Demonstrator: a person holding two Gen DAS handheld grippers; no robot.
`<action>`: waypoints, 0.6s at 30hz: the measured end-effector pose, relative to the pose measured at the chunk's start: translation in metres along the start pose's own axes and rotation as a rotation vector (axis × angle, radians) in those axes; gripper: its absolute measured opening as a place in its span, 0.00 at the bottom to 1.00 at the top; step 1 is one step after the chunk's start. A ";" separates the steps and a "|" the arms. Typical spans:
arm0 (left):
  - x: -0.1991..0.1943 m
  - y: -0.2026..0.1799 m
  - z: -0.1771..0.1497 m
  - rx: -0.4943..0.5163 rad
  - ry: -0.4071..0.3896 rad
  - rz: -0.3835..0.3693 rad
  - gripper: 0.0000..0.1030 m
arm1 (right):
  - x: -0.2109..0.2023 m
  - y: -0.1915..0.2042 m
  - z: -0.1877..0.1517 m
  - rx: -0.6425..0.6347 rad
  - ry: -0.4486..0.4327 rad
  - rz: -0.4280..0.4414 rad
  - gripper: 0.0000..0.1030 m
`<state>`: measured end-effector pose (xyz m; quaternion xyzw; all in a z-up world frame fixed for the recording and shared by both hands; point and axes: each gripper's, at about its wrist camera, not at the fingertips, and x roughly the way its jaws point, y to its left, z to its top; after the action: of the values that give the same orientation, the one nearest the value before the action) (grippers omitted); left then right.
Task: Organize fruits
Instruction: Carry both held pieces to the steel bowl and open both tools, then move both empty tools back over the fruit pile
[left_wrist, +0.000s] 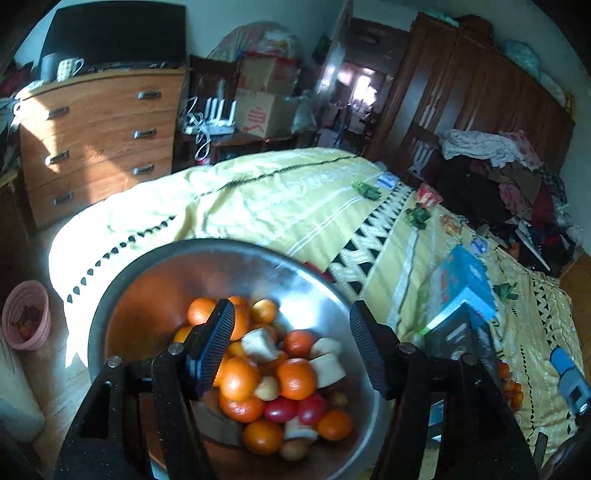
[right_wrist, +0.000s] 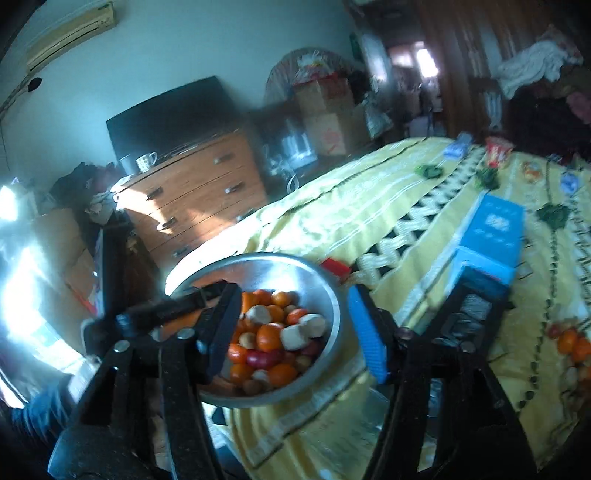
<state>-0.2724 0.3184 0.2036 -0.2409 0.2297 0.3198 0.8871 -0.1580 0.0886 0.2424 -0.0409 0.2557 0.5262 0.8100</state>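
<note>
Both tongs are spread and empty — the left tongs hover right over the bowl of fruit on the bed, the right tongs just behind. Round fruit could slip a loose pinch — or the bowl could tip on soft bedding.

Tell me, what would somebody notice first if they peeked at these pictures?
First comes the shiny metal bowl at the near edge of the bed, heaped with oranges, red tomatoes and pale banana chunks. Right over it hangs the left claw, wide open and holding nothing. Behind it spreads the sunny yellow bedspread, with a bright blue box lying on it to the right.
</note>
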 end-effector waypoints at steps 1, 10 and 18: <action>-0.007 -0.018 0.002 0.033 -0.024 -0.029 0.64 | -0.014 -0.014 -0.011 0.007 -0.014 -0.054 0.80; -0.059 -0.251 -0.061 0.465 -0.037 -0.547 0.65 | -0.096 -0.162 -0.139 0.236 0.192 -0.437 0.80; 0.066 -0.364 -0.163 0.592 0.352 -0.601 0.64 | -0.140 -0.232 -0.193 0.410 0.224 -0.542 0.79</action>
<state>-0.0210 0.0080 0.1419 -0.0839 0.3784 -0.0770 0.9186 -0.0708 -0.1955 0.0927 -0.0012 0.4228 0.2222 0.8786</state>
